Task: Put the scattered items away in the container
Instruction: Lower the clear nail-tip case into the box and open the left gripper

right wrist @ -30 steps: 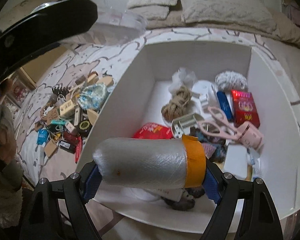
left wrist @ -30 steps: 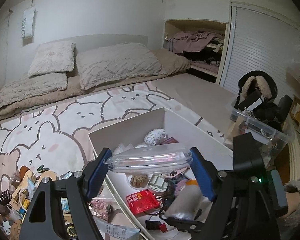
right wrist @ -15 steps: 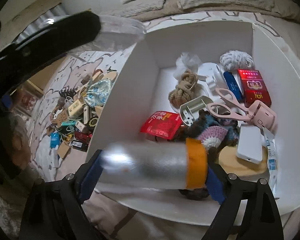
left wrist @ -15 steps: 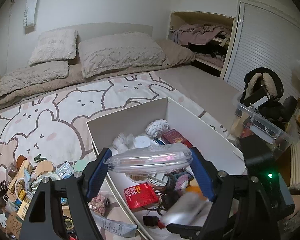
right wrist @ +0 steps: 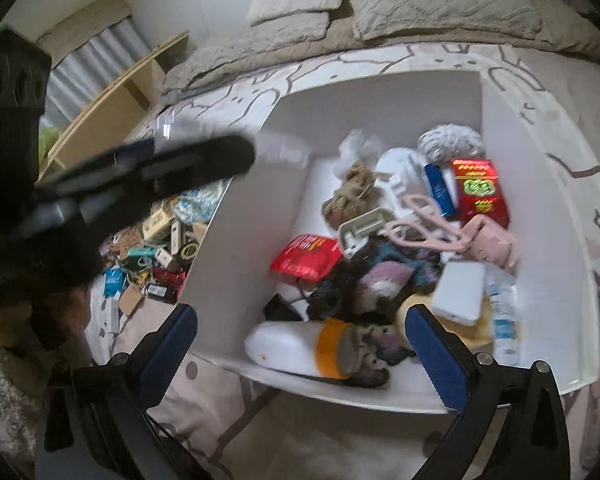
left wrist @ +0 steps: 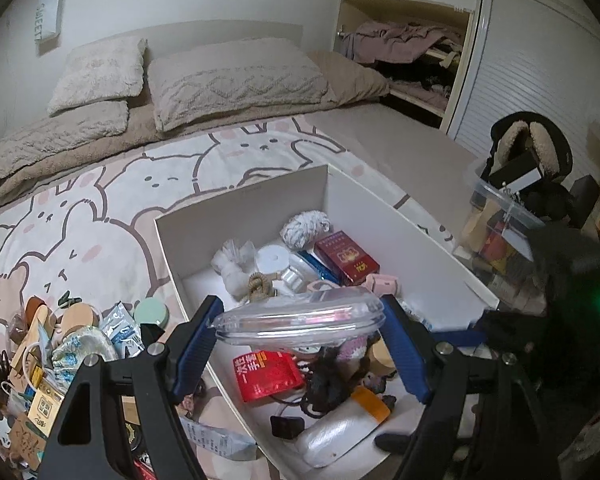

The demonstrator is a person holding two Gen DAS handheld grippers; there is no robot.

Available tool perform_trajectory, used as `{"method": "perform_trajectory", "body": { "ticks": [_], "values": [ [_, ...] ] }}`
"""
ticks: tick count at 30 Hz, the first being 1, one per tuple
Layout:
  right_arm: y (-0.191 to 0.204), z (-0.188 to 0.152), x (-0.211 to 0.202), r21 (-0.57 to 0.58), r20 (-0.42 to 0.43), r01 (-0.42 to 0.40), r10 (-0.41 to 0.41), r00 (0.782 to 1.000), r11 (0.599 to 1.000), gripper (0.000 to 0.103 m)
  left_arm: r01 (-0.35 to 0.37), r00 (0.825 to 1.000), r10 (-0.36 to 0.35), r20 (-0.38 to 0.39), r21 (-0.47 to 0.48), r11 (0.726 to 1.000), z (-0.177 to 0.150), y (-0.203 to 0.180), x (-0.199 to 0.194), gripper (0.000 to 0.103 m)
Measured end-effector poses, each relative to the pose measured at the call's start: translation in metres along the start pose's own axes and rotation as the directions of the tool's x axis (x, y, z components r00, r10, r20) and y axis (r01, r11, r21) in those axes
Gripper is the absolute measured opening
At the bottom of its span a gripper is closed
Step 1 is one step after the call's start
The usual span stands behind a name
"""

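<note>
Above, in the left wrist view, the left gripper (left wrist: 300, 344) clamps a clear oval plastic case with pink contents (left wrist: 300, 316) between its blue pads, lengthwise and roughly level, over the near left part of the white rectangular cardboard box (left wrist: 244, 204). The right gripper (right wrist: 300, 332), seen from its own camera, has nothing between its fingers; its jaws are opening and stand wide apart. Just beyond them a silver foil-wrapped cylinder with an orange tape band (right wrist: 300, 348) lies on its side inside the box, against the near wall (right wrist: 340, 392). Box contents include a red snack packet (right wrist: 306, 258), a red printed carton (right wrist: 480, 190), a blue tube (right wrist: 440, 188), a grey-white yarn ball (right wrist: 450, 142), a tan braided rope knot (right wrist: 350, 194), a pink scissor-like tool (right wrist: 424, 224), a white flat rectangular pack (right wrist: 460, 292) and a dark knitted bundle (right wrist: 376, 276). Left of the box, a heap of small packets, labels and tins (left wrist: 48, 360) remains scattered on the pink bear-print bedspread (left wrist: 80, 236). Beige textured pillows (left wrist: 228, 80) lie at the head of the bed. A clear plastic bin of dark objects (left wrist: 508, 216) stands to the right of the box.
</note>
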State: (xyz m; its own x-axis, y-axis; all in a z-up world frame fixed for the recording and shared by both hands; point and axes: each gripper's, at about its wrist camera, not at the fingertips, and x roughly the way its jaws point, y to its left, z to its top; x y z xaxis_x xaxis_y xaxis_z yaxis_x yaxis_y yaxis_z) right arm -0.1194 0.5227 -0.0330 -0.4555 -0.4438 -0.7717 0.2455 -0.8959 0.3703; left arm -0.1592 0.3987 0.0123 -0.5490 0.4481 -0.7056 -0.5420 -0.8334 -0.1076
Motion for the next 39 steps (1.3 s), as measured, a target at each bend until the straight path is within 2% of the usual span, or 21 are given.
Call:
{"method": "perform_trajectory", "body": {
  "ticks": [6, 14, 20, 25, 28, 31, 33, 39],
  "values": [
    [-0.010, 0.007, -0.010, -0.037, 0.040, 0.088, -0.086, 0.995, 0.995, 0.103, -0.055, 0.996, 0.059, -0.065, 0.065, 0.996, -0.008, -0.002, 0.014, 0.079],
    [-0.009, 0.005, -0.004, -0.076, 0.006, 0.115, -0.115, 0.993, 0.990, 0.103, -0.052, 0.989, 0.071, -0.131, 0.143, 0.988, -0.020, -0.007, 0.024, 0.079],
    [0.003, -0.002, 0.004, -0.196, -0.026, 0.167, -0.176, 0.984, 0.966, 0.103, -0.029, 0.987, 0.053, -0.152, 0.156, 0.987, -0.022, -0.011, 0.025, 0.079],
    [0.004, -0.004, 0.006, -0.212, -0.040, 0.159, -0.171, 0.984, 0.964, 0.103, -0.027, 0.980, 0.056, -0.190, 0.153, 0.988, -0.023, -0.013, 0.026, 0.079],
    [0.004, -0.004, 0.006, -0.216, -0.043, 0.157, -0.170, 0.985, 0.964, 0.103, -0.006, 0.972, 0.033, -0.233, 0.119, 0.993, -0.025, -0.014, 0.028, 0.079],
    [0.009, -0.005, 0.006, -0.241, -0.037, 0.158, -0.172, 0.984, 0.958, 0.103, -0.022, 0.971, 0.050, -0.233, 0.124, 0.992, -0.025, -0.016, 0.027, 0.080],
    [0.011, -0.006, 0.006, -0.255, -0.036, 0.160, -0.175, 0.984, 0.954, 0.103, -0.042, 0.973, 0.071, -0.221, 0.136, 0.990, -0.025, -0.017, 0.025, 0.091],
    [0.010, -0.006, 0.009, -0.249, -0.046, 0.157, -0.173, 0.984, 0.956, 0.103, -0.051, 0.976, 0.078, -0.202, 0.134, 0.990, -0.023, -0.015, 0.020, 0.091]
  ]
}}
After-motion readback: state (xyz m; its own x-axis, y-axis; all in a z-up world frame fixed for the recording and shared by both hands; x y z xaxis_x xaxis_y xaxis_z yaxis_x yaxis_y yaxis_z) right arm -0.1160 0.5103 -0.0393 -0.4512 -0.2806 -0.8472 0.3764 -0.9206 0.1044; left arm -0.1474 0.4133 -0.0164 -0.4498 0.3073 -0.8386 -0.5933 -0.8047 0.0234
